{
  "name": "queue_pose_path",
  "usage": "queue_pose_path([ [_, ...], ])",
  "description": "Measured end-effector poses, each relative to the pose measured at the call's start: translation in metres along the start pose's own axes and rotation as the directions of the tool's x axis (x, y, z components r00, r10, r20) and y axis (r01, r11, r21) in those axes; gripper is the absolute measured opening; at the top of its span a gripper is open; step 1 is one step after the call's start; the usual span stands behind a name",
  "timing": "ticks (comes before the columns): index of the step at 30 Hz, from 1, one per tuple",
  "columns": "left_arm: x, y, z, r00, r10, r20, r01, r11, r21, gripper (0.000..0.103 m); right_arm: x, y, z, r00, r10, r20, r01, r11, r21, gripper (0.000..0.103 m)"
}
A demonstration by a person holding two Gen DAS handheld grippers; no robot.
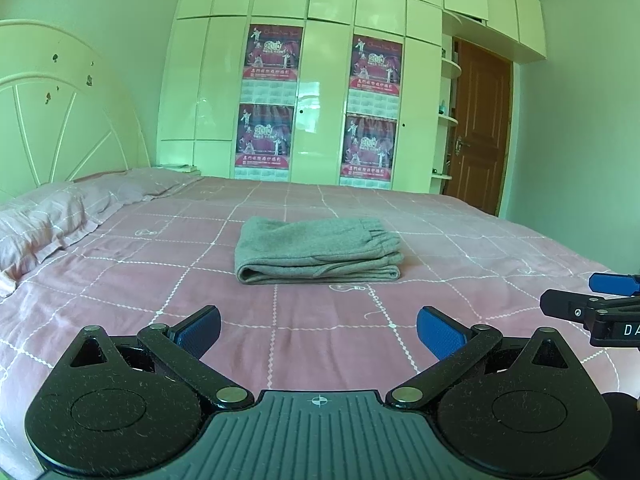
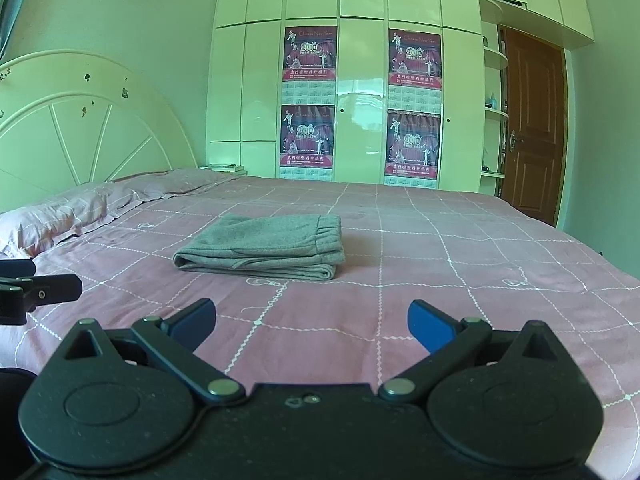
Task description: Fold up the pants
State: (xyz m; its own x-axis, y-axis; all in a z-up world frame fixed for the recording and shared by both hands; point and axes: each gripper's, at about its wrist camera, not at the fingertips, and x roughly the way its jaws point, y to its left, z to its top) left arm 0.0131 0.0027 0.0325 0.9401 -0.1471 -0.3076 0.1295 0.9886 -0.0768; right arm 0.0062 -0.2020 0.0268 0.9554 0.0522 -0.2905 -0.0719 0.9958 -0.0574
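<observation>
1. We see the left gripper (image 1: 319,330) with its blue-padded fingers (image 1: 438,334) spread apart, holding nothing, above the pink checked bedspread (image 1: 120,280).
2. We see the right gripper (image 2: 312,322) likewise spread and holding nothing.
3. The grey knitted pants (image 1: 318,250) lie folded in a compact stack mid-bed, well apart from both grippers.
4. Beyond stand a pink pillow (image 1: 44,220) and a cream wardrobe (image 1: 320,80).

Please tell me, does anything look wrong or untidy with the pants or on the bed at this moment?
Nothing stands out. The grey pants lie folded in a compact stack on the pink bedspread, edges roughly aligned, waistband on top. Both the left gripper and the right gripper are open and apart from the pants.
</observation>
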Motion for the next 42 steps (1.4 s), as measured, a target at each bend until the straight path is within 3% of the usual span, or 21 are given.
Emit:
queue_pose_path([
  [42,0.0001,-0.0018,0.0001,1.0,-0.011,0.005,0.011,0.999,0.033,0.103,-0.0006,-0.0031,0.0011,1.0,0.003,0.001,-0.003,1.0,0.001,0.097],
])
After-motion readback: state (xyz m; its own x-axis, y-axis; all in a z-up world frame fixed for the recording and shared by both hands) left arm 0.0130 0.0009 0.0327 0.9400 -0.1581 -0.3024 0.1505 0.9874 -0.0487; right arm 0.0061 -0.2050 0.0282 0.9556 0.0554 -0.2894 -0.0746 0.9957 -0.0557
